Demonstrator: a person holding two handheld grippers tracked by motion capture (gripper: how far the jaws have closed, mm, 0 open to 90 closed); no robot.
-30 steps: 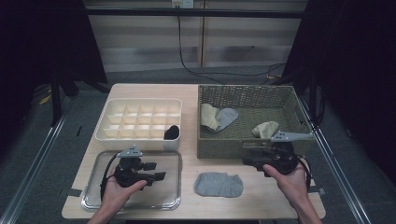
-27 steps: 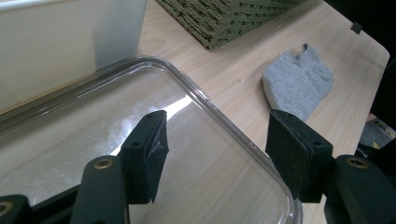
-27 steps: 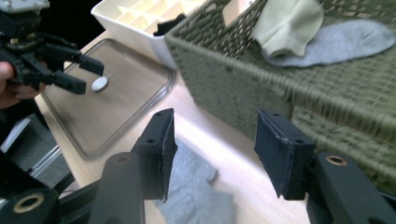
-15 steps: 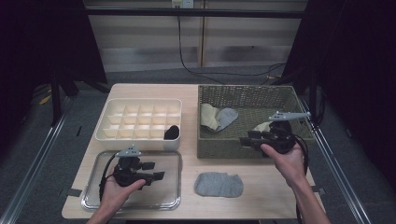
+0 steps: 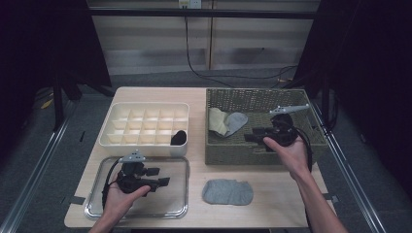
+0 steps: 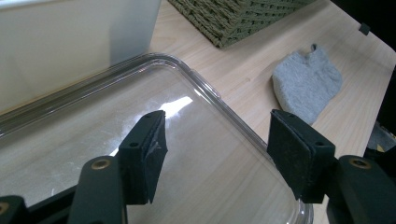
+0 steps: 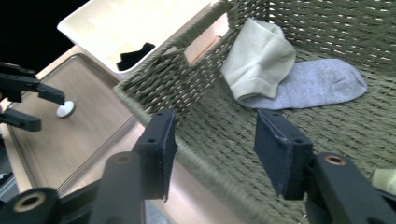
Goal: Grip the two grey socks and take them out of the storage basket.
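Observation:
My right gripper (image 5: 248, 137) hangs inside the woven basket (image 5: 257, 95), just past its front wall, pointing left. Its jaws (image 7: 212, 140) are open with nothing between them, and they have just closed a little. Ahead of them on the basket floor a cream sock (image 7: 259, 58) lies partly over a grey sock (image 7: 317, 86). My left gripper (image 5: 164, 177) rests over the clear tray (image 5: 176, 209); its jaws (image 6: 215, 140) are open and empty. Another grey sock (image 5: 227, 191) lies flat on the table in front of the basket.
A white compartment box (image 5: 145, 114) stands behind the tray, with a black sock (image 5: 179, 138) in its front right cell. The basket walls stand high around my right gripper. A cream piece (image 7: 385, 179) shows at the basket's right end.
My right hand rose from the table in front of the basket, moved away from me and over the front wall, and now sits inside the basket. The left gripper stayed put.

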